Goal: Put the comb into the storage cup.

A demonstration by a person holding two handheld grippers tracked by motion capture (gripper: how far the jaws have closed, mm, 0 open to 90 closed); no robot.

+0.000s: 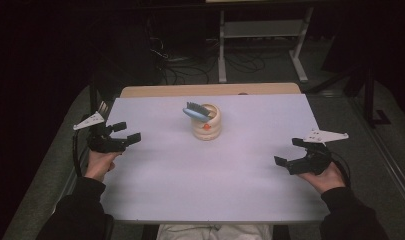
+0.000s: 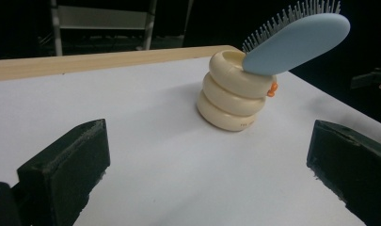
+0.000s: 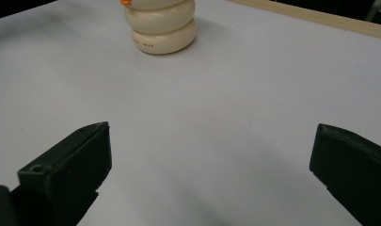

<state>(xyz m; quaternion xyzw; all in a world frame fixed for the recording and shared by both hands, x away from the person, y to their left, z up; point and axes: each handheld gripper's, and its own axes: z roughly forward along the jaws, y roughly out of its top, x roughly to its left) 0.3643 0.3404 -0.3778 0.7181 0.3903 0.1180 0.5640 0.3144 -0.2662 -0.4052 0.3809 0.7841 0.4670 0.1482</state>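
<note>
Hairbrush (image 1: 195,112) stands in cream holder (image 1: 208,128); table (image 1: 190,175).

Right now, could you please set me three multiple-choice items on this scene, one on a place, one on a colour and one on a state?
1. Where is the hairbrush?
A. Flat on the table
B. Sticking out of the top of the ringed holder
C. Between the jaws of one gripper

2. What colour is the back of the hairbrush?
A. Light blue
B. Red
C. Black

3. How do the left gripper and right gripper stand?
A. Both open and empty
B. Both shut
C. Left open, right shut on the hairbrush

Answers: 1 B, its head leans out over the holder's rim. 2 A, the left gripper view shows a pale blue back. 3 A, each gripper view shows jaws wide apart over the bare table.
</note>
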